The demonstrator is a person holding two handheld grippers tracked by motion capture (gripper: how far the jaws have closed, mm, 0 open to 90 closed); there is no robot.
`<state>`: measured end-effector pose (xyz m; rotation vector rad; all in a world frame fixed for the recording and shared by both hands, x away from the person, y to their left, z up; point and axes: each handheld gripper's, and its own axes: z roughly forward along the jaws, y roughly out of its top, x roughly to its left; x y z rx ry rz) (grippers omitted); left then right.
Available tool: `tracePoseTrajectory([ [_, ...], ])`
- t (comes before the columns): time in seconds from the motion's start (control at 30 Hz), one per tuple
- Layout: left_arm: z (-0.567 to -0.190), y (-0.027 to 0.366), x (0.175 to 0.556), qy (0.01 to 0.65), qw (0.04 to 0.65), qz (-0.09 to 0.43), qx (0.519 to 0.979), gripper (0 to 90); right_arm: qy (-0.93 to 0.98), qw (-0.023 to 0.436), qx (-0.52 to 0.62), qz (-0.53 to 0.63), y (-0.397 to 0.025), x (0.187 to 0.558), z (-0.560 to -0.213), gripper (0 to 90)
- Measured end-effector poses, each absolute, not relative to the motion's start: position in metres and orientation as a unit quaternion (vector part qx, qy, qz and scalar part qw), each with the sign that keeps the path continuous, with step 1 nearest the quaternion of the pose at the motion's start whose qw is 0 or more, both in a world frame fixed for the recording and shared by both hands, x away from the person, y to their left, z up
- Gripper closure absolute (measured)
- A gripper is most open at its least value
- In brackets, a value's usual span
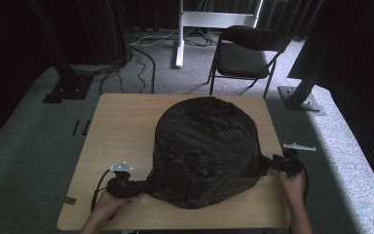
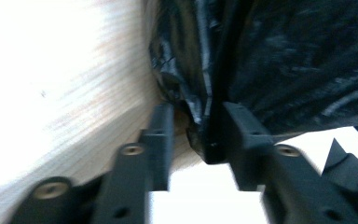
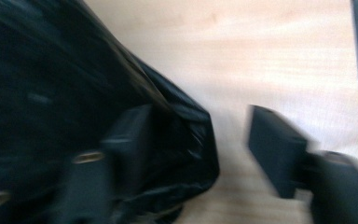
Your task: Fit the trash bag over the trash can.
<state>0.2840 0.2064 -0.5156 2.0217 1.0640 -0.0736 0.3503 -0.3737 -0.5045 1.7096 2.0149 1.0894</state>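
At the near edge of the table (image 1: 126, 109), the left gripper (image 1: 126, 186) has its jaws apart around a fold of the black bag (image 1: 207, 151), not clamped. The right gripper (image 1: 283, 165) is also apart, one jaw against the bag's corner. Probably both work to spread the bag, which domes over something hidden at the table's middle.

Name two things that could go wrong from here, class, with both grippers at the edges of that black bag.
1. The black bag is thin plastic; the left gripper has a fold of it between its jaws, so a hard pull might tear it.
2. The right gripper stands open beside the bag's edge; it may close on nothing, leaving that side loose on the table.
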Motion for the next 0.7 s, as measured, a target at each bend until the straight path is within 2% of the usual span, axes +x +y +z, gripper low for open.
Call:
tracePoseTrajectory([
  [0.03, -0.514, 0.208, 0.282, 0.426, 0.414, -0.024, 0.804, 47.1, 0.704, 0.141, 0.583, 0.379, -0.373, 0.348, -0.5, 19.8],
  [0.1, -0.512, 0.213, 0.279, 0.426, 0.416, -0.016, 0.803, 43.4, 0.703, 0.16, 0.58, 0.379, -0.373, 0.345, -0.493, 18.1],
  [0.13, -0.511, 0.216, 0.277, 0.429, 0.418, -0.013, 0.801, 38.1, 0.703, 0.164, 0.572, 0.389, -0.374, 0.342, -0.488, 17.5],
  [0.33, -0.512, 0.234, 0.268, 0.446, 0.427, 0.003, 0.787, 32.5, 0.696, 0.189, 0.55, 0.42, -0.376, 0.33, -0.464, 17.5],
  [0.37, -0.512, 0.235, 0.268, 0.448, 0.427, 0.004, 0.786, 29.3, 0.693, 0.194, 0.547, 0.428, -0.376, 0.328, -0.457, 18.4],
  [0.47, -0.517, 0.24, 0.265, 0.46, 0.421, 0.015, 0.782, 29.1, 0.68, 0.195, 0.544, 0.451, -0.375, 0.323, -0.444, 19.1],
  [0.6, -0.523, 0.244, 0.263, 0.478, 0.402, 0.032, 0.78, 19.7, 0.661, 0.198, 0.525, 0.498, -0.369, 0.316, -0.415, 19.2],
  [0.67, -0.524, 0.245, 0.261, 0.491, 0.39, 0.057, 0.777, 19.6, 0.662, 0.2, 0.505, 0.517, -0.361, 0.313, -0.397, 19.1],
  [0.7, -0.524, 0.245, 0.261, 0.494, 0.385, 0.059, 0.777, 16.5, 0.664, 0.2, 0.491, 0.528, -0.355, 0.312, -0.386, 18.9],
])
